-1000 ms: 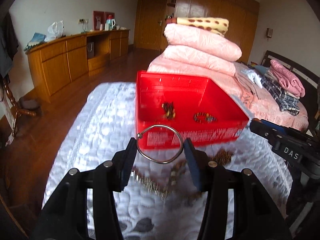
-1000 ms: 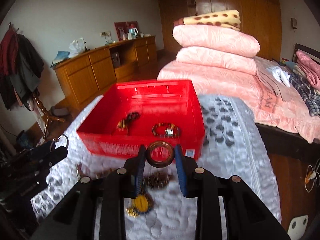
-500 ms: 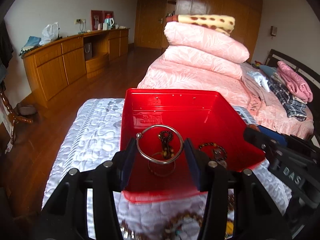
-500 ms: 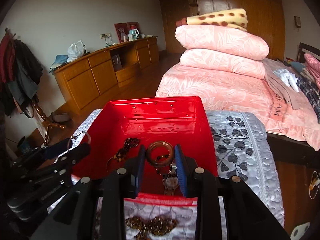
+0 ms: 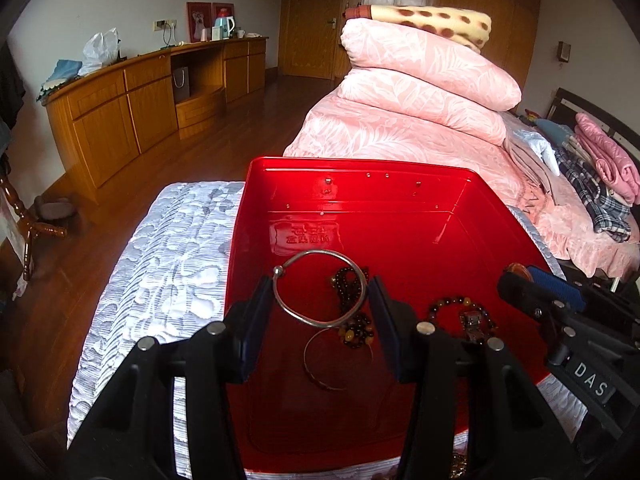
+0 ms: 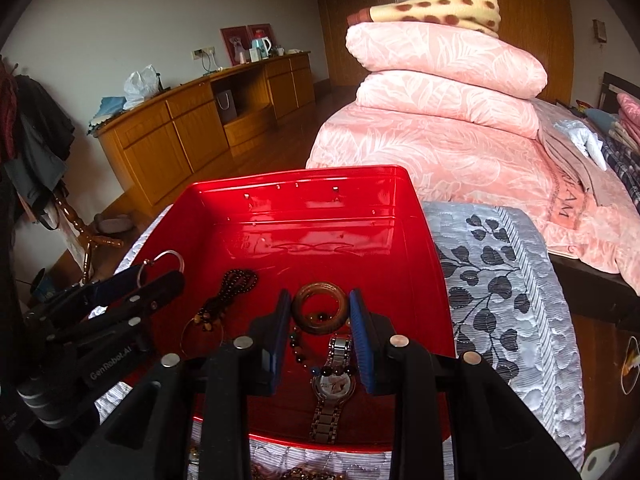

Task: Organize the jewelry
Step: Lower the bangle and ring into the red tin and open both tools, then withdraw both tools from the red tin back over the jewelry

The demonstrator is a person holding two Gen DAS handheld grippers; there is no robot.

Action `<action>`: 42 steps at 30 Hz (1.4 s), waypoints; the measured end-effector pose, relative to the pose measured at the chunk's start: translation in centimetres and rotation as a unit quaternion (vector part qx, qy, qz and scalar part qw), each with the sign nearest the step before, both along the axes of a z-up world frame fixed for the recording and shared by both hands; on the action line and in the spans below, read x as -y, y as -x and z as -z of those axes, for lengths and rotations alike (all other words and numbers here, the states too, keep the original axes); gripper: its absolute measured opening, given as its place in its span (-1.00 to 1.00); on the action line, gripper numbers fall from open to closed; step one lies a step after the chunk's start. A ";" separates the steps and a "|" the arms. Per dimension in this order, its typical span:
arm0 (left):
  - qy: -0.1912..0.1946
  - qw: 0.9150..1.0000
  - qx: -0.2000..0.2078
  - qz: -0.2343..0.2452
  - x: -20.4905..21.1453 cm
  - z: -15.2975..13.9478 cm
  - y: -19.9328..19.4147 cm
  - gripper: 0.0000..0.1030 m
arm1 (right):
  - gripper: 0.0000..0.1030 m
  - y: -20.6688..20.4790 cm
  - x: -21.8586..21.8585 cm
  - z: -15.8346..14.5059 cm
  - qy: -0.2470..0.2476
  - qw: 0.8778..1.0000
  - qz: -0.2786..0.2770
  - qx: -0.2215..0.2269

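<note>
While each hand-held gripper hangs over the red box (image 5: 460, 220), the left hand-held gripper (image 5: 320, 294) pinches a silver bangle (image 5: 320, 288) and the right hand-held gripper (image 6: 320, 308) a brown ring (image 6: 320, 308); beads (image 5: 352, 308) and a watch (image 6: 332, 384) already lie inside, more jewelry waits on the table (image 5: 168, 260).

Red tray (image 5: 472, 220) sits on the grey quilted cover (image 5: 168, 264).

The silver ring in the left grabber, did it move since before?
Yes. The silver bangle, clamped in the left gripper, has gone forward: earlier it hung short of the red box, over the quilt; now it hangs above the box's inside.
</note>
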State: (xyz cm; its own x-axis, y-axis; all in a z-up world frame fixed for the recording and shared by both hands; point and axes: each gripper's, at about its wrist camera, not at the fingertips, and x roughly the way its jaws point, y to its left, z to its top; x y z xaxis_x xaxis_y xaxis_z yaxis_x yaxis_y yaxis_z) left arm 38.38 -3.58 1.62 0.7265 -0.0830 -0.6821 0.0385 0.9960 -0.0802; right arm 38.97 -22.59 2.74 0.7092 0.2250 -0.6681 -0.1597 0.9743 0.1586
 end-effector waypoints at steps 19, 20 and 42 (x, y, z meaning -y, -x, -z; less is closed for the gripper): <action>0.030 0.996 0.081 0.003 -1.6 -3.5 5.8 0.29 | -0.02 6.2 2.3 -2.4 -0.007 0.997 0.030 0.068; 0.029 0.996 0.088 0.000 -1.8 -3.7 6.5 0.30 | 0.01 7.2 2.4 -2.4 -0.008 0.997 0.030 0.072; -0.012 0.997 0.080 -0.008 -5.1 0.1 19.8 0.89 | 0.89 19.2 1.4 2.8 0.036 0.999 0.024 0.027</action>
